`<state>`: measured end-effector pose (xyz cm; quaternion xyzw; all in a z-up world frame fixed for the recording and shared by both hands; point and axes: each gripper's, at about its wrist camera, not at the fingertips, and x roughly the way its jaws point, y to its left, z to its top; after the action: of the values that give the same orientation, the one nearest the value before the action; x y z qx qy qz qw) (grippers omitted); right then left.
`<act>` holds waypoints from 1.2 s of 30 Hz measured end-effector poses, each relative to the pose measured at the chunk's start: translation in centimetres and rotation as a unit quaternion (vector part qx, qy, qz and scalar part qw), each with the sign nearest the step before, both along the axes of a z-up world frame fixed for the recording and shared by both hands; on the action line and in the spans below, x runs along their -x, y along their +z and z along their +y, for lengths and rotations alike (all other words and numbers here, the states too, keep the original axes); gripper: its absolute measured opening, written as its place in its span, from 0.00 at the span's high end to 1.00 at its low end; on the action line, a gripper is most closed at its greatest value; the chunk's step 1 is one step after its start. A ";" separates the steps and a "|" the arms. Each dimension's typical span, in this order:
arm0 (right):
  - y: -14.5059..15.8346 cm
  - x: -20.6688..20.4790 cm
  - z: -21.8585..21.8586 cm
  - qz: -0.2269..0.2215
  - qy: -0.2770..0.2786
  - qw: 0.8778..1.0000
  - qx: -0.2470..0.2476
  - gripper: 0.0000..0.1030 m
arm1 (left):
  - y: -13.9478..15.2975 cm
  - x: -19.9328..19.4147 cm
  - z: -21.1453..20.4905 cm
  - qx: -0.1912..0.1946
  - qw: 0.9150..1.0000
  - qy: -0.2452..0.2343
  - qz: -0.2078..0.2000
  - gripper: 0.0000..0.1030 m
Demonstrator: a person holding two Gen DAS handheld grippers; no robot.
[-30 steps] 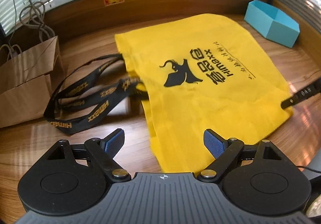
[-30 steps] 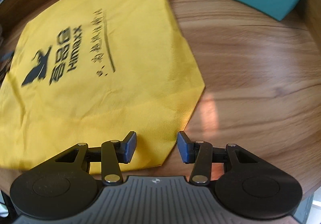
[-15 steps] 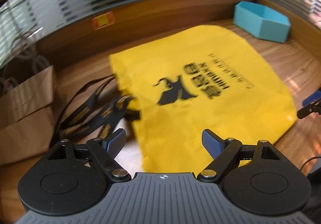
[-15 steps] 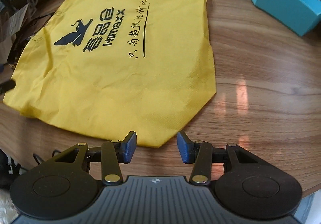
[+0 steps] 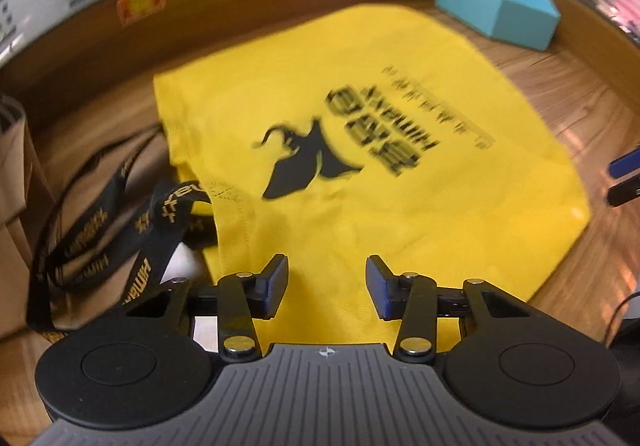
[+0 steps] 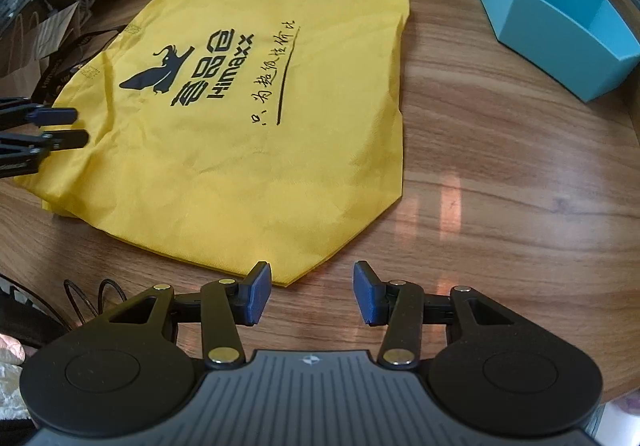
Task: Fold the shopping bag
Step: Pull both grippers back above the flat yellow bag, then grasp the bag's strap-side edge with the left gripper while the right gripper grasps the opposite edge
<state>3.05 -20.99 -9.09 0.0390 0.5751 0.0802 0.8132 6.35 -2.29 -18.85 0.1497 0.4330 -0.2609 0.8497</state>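
Wood-grain tabletop (image 6: 500, 174) fills most of what I see, and on it the yellow shopping bag (image 6: 248, 118) lies flat and unfolded, lightly creased, black logo and lettering facing up. Its black printed straps (image 5: 132, 242) trail off the open end toward brown paper bags (image 5: 16, 206). A teal box (image 6: 560, 30) sits well apart. My left gripper (image 5: 327, 282) hangs over the bag's near edge, jaws closing, pads not yet pressing fabric. My right gripper (image 6: 312, 296) hangs half open, empty, at the bag's corner.
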 end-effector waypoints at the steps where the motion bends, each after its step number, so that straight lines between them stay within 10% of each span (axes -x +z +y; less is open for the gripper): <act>1: 0.0 -0.1 0.1 -0.002 0.005 1.000 0.000 0.49 | -0.5 -0.2 0.0 -0.004 1.000 0.007 0.008 0.55; 13: -0.8 -0.4 4.6 -0.036 0.133 0.990 0.034 0.37 | -2.2 -1.0 -0.1 -0.012 0.999 0.016 0.030 0.54; 29: -2.9 2.3 12.7 -0.090 0.309 0.942 0.091 0.33 | -2.2 -0.9 -0.2 -0.014 0.999 0.000 0.030 0.54; 36: -3.2 2.2 14.5 -0.093 0.318 0.938 0.103 0.57 | -2.1 -0.9 0.0 -0.013 0.999 -0.010 0.030 0.54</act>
<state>0.90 -6.52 -12.33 -0.2377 0.4847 0.2783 0.7944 7.22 -2.29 -20.98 0.1576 0.4598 -0.2684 0.8317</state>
